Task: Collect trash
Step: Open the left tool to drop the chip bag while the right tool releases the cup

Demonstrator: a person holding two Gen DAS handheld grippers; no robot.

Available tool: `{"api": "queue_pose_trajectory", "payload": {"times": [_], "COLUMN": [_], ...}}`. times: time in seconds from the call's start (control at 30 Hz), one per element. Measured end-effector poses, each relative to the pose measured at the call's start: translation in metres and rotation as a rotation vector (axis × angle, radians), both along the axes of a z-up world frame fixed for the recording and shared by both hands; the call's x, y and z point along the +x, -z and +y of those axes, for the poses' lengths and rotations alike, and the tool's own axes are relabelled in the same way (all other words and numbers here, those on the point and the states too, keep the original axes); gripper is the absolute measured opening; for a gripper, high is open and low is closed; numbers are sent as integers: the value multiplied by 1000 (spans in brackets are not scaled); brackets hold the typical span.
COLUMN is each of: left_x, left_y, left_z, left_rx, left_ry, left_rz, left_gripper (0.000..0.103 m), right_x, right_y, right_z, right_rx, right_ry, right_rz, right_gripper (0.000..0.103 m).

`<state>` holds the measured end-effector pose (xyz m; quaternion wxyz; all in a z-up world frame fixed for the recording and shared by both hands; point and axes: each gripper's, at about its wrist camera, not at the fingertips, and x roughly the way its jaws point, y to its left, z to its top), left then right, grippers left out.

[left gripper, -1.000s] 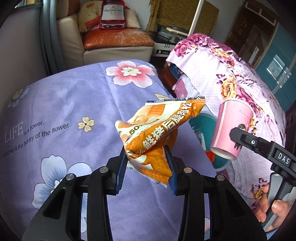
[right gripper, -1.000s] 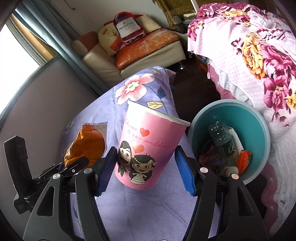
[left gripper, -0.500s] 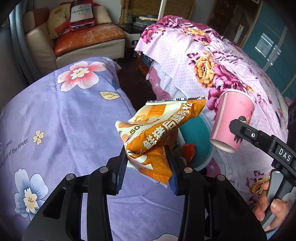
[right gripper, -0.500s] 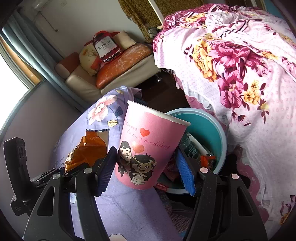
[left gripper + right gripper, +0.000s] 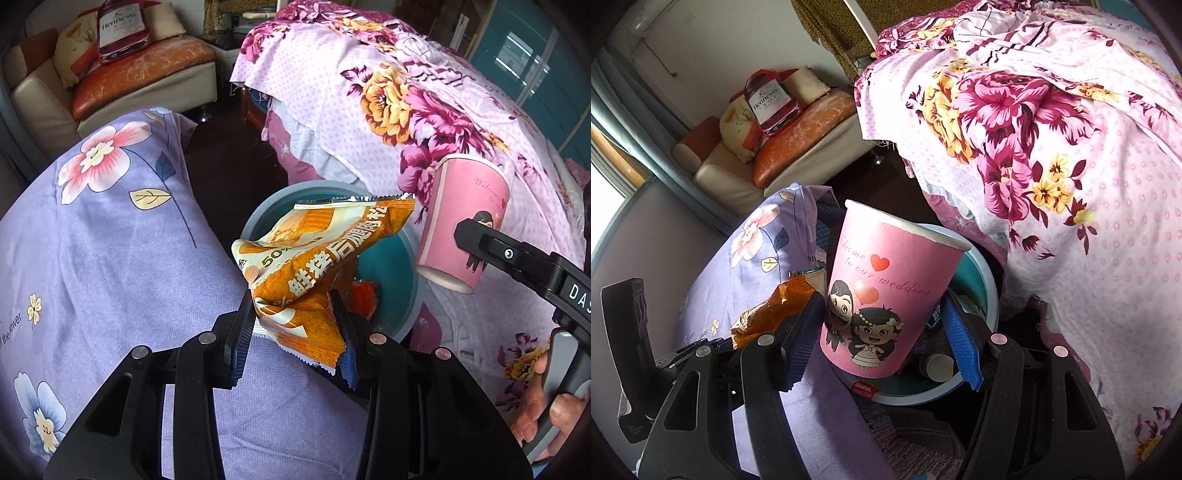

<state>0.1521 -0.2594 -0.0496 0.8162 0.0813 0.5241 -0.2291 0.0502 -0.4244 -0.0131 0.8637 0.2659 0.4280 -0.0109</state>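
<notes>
Orange snack wrapper sits pinched in our left tool, held over the teal bin. Our right tool clamps a pink paper cup above that bin, between the purple-covered surface and the floral bed.

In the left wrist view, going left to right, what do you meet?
Lilac flower-print cloth → orange crinkled snack wrapper held in the left gripper → pink paper wedding cup → right gripper, clamping the cup.
</notes>
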Motion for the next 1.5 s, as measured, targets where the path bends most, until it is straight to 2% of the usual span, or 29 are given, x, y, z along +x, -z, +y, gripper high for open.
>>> {"api": "queue_pose_trajectory", "payload": {"times": [0.5, 0.57, 0.67, 0.73, 0.83, 1.07, 1.17, 1.23, 1.4, 1.5], "left_x": [21, 22, 23, 23, 22, 20, 21, 20, 15, 7], "left_y": [16, 16, 15, 13, 7, 3, 3, 2, -4, -12], "left_z": [-13, -13, -12, -10, -6, 7, 12, 16, 26, 35], "left_rx": [-56, -58, -60, -61, -52, -50, -61, -63, -69, -89], "left_ry": [15, 14, 7, 0, -14, -18, -24, -30, -56, -74], "left_rz": [48, 44, 33, 21, -17, -33, -24, -23, -29, -36], "left_gripper": [44, 49, 62, 82, 92, 95, 95, 96, 96, 96], "right_x": [15, 17, 19, 20, 23, 29, 34, 35, 30, 22], "right_y": [6, 5, 5, 5, 5, 8, 12, 14, 12, 6], "right_z": [-4, -5, -3, -2, -1, 8, 12, 13, 17, 22], "right_rx": [-43, -47, -55, -57, -64, -81, -56, -45, -60, -83], "right_ry": [23, 25, 24, 24, 23, 7, -14, -17, -25, -34], "right_rz": [42, 45, 52, 56, 64, 86, 110, 115, 120, 117], "right_gripper": [62, 62, 62, 62, 62, 63, 64, 75, 77, 84]}}
